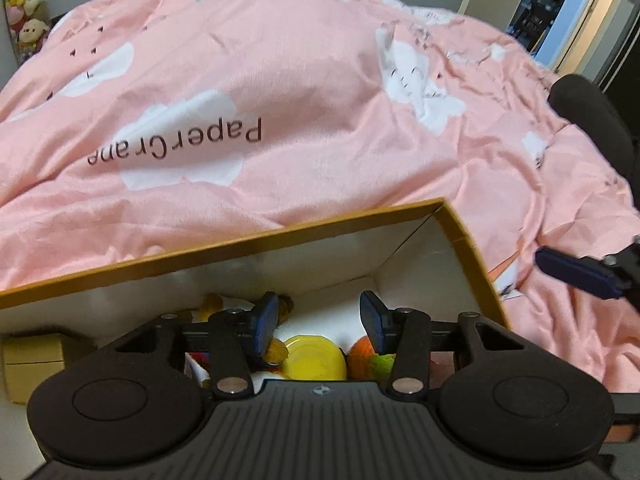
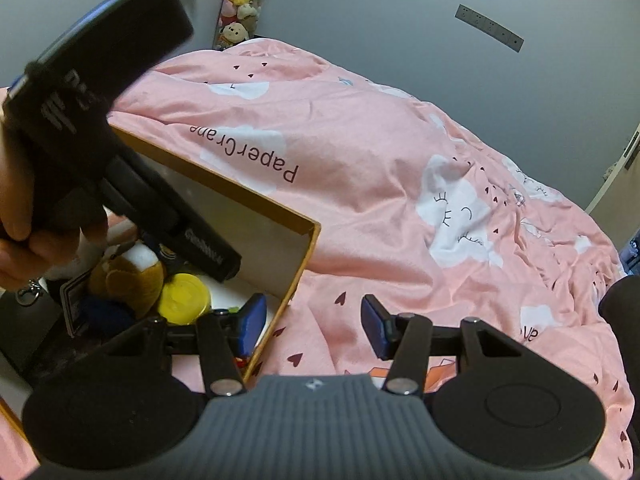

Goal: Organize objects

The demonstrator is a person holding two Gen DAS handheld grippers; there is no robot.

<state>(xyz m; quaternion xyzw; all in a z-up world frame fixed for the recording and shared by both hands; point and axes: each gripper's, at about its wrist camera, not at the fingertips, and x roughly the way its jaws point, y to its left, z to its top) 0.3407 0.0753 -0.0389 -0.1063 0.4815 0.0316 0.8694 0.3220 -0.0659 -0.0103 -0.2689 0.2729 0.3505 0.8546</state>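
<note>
Left claw: the left claw (image 1: 318,326) hangs over the open box, its blue pads apart with nothing between them.
Right claw: the right claw (image 2: 314,326) is also spread and empty; its left pad sits over the box's near corner, its right pad over the bedcover.
Box: a cardboard box (image 1: 224,240) with a tan rim and white inner walls lies on the bed, open at the top.
Contents: a yellow round lid (image 1: 314,356) lies inside, an orange and green toy (image 1: 370,358) touching it on one side. From the right wrist view a brown and white plush toy (image 2: 128,276) lies just beside the yellow lid, with something dark blue below it that is too blurred to name.
Bed: a pink bedcover (image 1: 320,92) with white clouds and the words "PaperCrane" covers the bed around the box.
Background: stuffed toys (image 2: 240,4) are stacked against the grey wall beyond the bed.
Hand: the person's left hand (image 2: 16,220) grips the black handle of the left tool.
</note>
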